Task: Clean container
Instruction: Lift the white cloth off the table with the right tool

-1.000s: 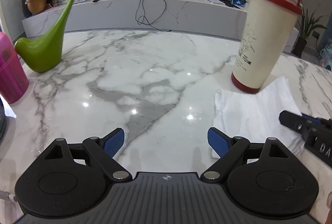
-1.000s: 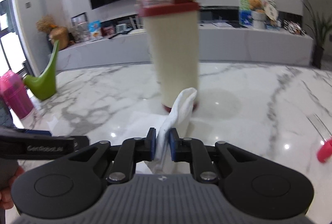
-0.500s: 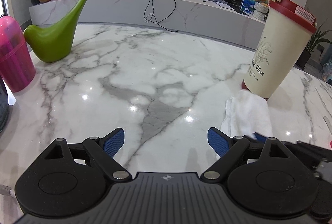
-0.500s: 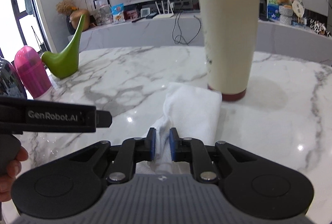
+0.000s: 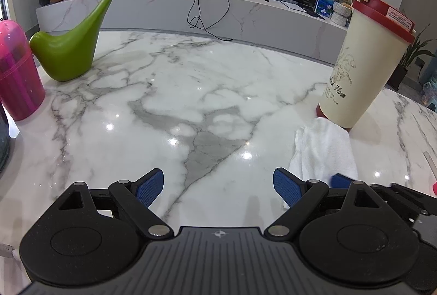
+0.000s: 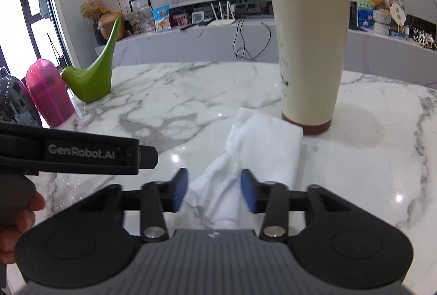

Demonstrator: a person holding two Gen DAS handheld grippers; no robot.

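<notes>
Marble table (image 5: 207,93). Cup (image 6: 308,49) upright on it; green can (image 5: 68,49) and pink jar (image 5: 16,76) far left of cup. Towel (image 6: 262,147) touches cup's base. Right gripper (image 6: 214,187) opening, towel between pads, unpinched. Left gripper (image 5: 218,185) wide, empty.

In my right wrist view, my cup's (image 6: 308,49) lid is blurred and its label unreadable. My own tongs cover the near end of the cloth (image 6: 262,142). At the lower left edge, my hand (image 6: 16,218) is cut off. In my left wrist view, the pink container (image 5: 17,71) is clipped by the left edge.
</notes>
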